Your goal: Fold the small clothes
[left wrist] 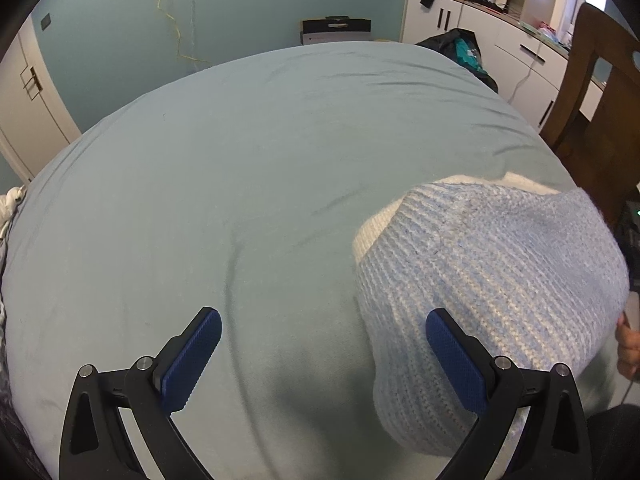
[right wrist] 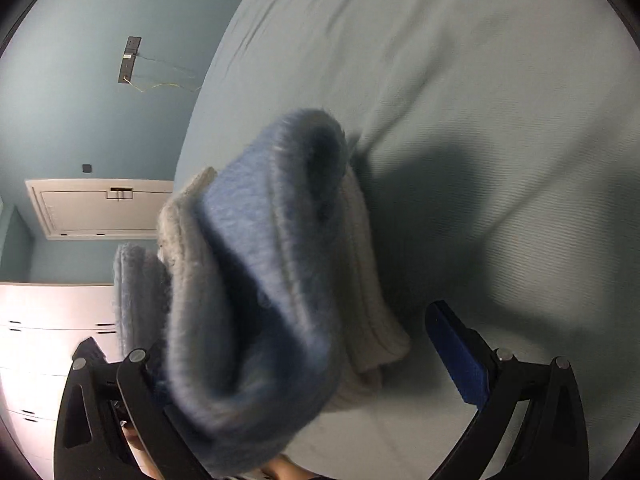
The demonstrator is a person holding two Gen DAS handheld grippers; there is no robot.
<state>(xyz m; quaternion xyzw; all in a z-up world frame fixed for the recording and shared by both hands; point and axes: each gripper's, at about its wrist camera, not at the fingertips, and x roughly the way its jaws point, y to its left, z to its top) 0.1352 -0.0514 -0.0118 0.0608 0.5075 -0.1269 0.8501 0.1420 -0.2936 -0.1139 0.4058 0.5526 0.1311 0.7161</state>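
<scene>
The left gripper (left wrist: 324, 360), with black arms and blue textured pads, hangs over a pale blue-green bed sheet (left wrist: 240, 184) with its jaws spread wide and nothing between them. Its left pad has bare sheet beneath it; its right pad overlaps the near edge of the light blue and white ribbed knitted garment (left wrist: 488, 276), which bulges up just ahead and to the right of this gripper. A cream-white layer of the same knit peeks out along the garment's far and left edges. At the far right edge of the left wrist view, part of a hand (left wrist: 628, 344) shows beside the garment.

In the right wrist view the right gripper (right wrist: 304, 352) is also spread. The knitted garment (right wrist: 260, 280) is draped in thick folds over its left finger, hiding that pad, and bunches up ahead of the gripper, blue outside and cream-white on the right. The right pad (right wrist: 456, 356) stands apart from the fabric, over the sheet (right wrist: 480, 100). The picture is blurred, and the garment's dark shadow falls on the sheet to its right.

Beyond the bed stand a teal wall (left wrist: 248, 4), white cabinets (left wrist: 480, 28) and a brown wooden chair (left wrist: 600, 92) to the right.
</scene>
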